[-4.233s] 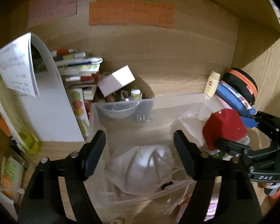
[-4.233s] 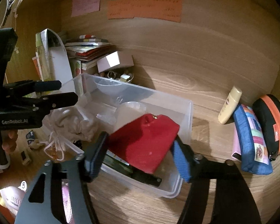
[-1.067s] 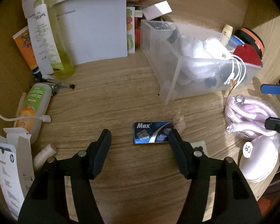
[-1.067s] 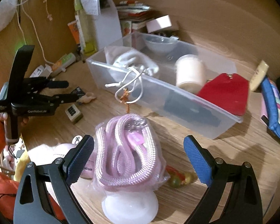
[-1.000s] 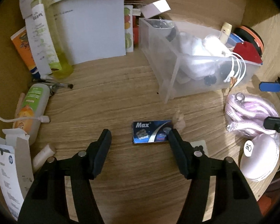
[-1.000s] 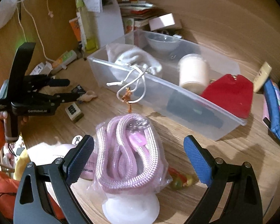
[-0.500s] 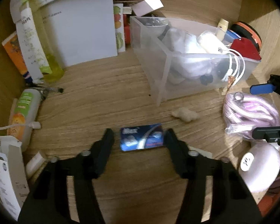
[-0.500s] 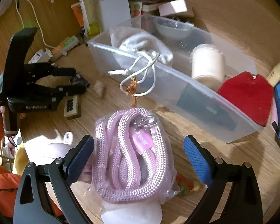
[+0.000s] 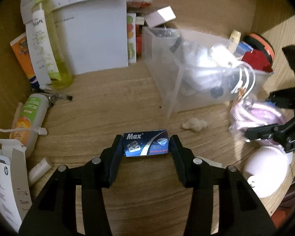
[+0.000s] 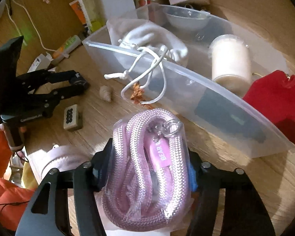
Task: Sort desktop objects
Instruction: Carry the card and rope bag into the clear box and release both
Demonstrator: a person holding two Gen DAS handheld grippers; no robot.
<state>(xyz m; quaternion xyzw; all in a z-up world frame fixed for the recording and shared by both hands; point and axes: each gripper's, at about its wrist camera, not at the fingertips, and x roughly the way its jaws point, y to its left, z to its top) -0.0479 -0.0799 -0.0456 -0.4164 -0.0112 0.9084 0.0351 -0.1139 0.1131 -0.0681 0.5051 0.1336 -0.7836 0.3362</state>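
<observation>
My left gripper (image 9: 146,144) is shut on a small blue "Max" razor-blade box (image 9: 147,143) that lies on the wooden desk; the gripper also shows in the right wrist view (image 10: 76,83). My right gripper (image 10: 148,164) is shut on a bagged coil of pink rope (image 10: 149,169), seen blurred in the left wrist view (image 9: 255,112). A clear plastic bin (image 10: 216,98) stands beyond both and holds a white drawstring bag (image 10: 153,37), a white jar (image 10: 230,61), a bowl and a dark object. A red pouch (image 10: 277,100) leans on its right end.
A mahjong tile (image 10: 71,118) and a small shell-like lump (image 10: 106,92) lie between the grippers. A white round case (image 9: 265,169) sits near the desk's front edge. Bottles, tubes, a cable and cartons (image 9: 27,118) crowd the left side; papers and books stand at the back.
Both grippers have closed from wide open: the left around the blue box, the right around the pink rope bundle. Both moved forward and down onto these items.
</observation>
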